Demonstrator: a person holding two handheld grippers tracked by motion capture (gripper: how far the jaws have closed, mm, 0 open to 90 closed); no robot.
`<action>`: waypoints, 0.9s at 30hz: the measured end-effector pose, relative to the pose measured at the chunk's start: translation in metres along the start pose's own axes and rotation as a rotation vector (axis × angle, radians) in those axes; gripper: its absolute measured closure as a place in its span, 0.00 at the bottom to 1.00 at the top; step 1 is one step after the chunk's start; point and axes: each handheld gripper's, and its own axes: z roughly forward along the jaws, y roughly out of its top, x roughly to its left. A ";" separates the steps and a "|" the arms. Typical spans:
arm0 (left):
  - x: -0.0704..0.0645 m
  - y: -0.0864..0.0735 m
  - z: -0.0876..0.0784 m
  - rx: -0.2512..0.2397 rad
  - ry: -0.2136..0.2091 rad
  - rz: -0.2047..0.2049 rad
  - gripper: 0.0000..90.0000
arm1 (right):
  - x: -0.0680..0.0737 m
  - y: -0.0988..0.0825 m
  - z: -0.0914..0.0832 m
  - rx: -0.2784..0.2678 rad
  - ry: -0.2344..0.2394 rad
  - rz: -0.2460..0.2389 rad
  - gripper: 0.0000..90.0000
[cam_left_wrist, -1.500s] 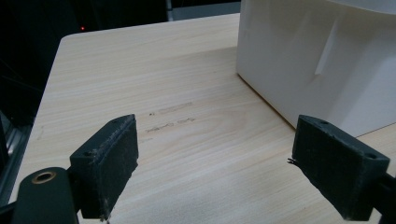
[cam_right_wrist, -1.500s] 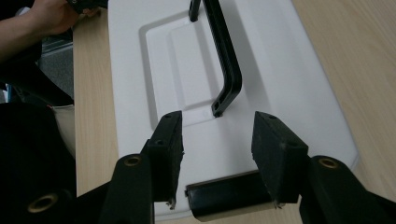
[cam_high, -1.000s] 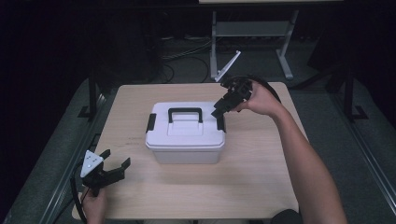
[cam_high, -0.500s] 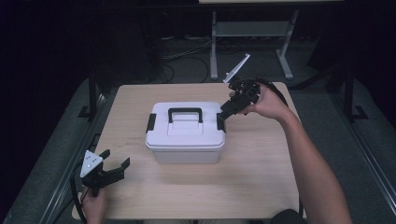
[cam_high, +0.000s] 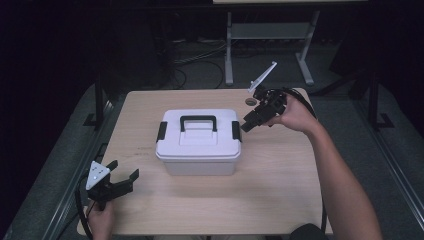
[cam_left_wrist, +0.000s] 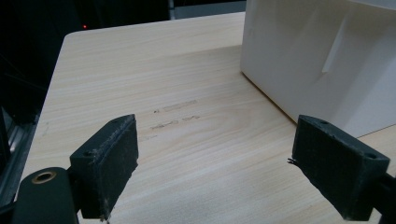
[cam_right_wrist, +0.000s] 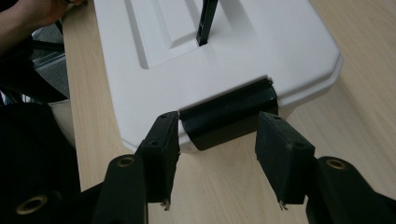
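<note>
A white plastic box (cam_high: 198, 142) with a black carry handle (cam_high: 198, 121) and two black side latches stands in the middle of the wooden table (cam_high: 280, 185). My right gripper (cam_high: 246, 125) is open just beside the box's right latch (cam_high: 236, 130). In the right gripper view that latch (cam_right_wrist: 229, 113) lies between the two jaws, which stand apart from it. My left gripper (cam_high: 122, 179) is open near the table's front left corner, clear of the box. In the left gripper view the box wall (cam_left_wrist: 322, 56) is ahead at the right.
A small round hole (cam_high: 250, 101) is in the tabletop behind the right gripper. A metal stand (cam_high: 270, 35) and cables lie on the dark floor beyond the table. The table's left edge (cam_left_wrist: 51, 88) is close to the left gripper.
My right gripper has drawn back a little to the right, from over the lid's right end to beside the latch. The left gripper has stayed put.
</note>
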 end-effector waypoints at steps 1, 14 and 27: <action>0.000 0.000 0.000 0.000 0.000 0.001 0.15 | 0.000 -0.001 0.000 0.003 -0.001 0.000 0.54; 0.001 0.000 -0.001 -0.005 0.005 -0.004 0.15 | -0.002 -0.011 0.004 -0.002 0.008 0.017 0.54; 0.001 -0.001 -0.002 -0.005 0.006 -0.008 0.15 | -0.005 -0.026 0.008 -0.004 0.016 0.045 0.54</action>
